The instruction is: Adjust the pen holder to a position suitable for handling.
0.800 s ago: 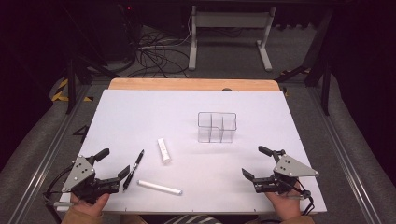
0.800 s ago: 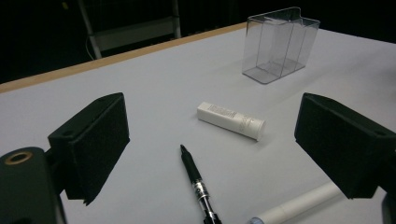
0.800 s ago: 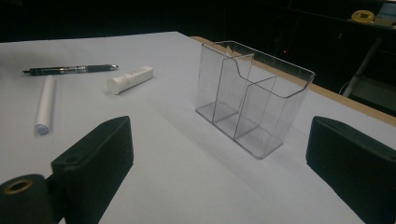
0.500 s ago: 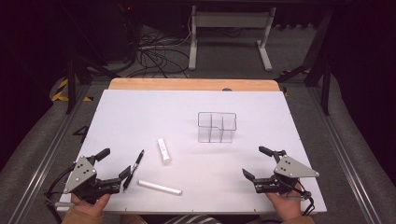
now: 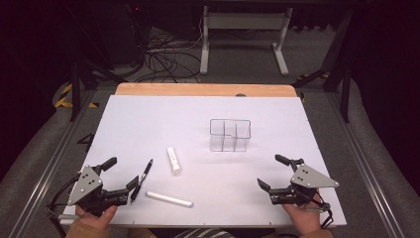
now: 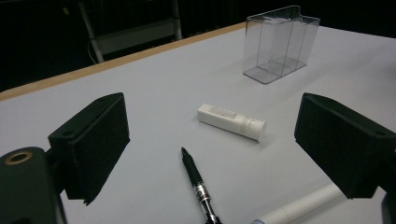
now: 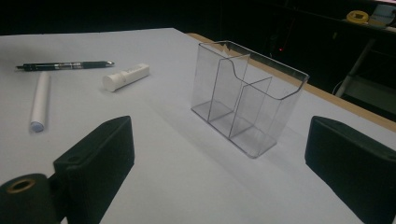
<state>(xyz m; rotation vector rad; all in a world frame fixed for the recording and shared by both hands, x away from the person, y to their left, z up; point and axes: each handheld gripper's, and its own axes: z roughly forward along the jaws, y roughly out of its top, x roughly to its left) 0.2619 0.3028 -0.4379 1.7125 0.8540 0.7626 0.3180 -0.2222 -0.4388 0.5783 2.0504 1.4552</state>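
A slim black pen (image 5: 142, 174) is lying on the matte white table (image 5: 148, 119) at about seven o'clock, its lower end just beside the left gripper (image 5: 120, 174), whose blocky black jaws are standing wide apart and gripping nothing. A short white tube (image 5: 173, 159) is resting at the pen's two o'clock and a long white cylinder (image 5: 169, 199) at its four o'clock. A clear, ribbed plastic organizer (image 5: 230, 135) is standing upright near the centre, while the right gripper (image 5: 274, 172), at five o'clock, is also gaping empty.
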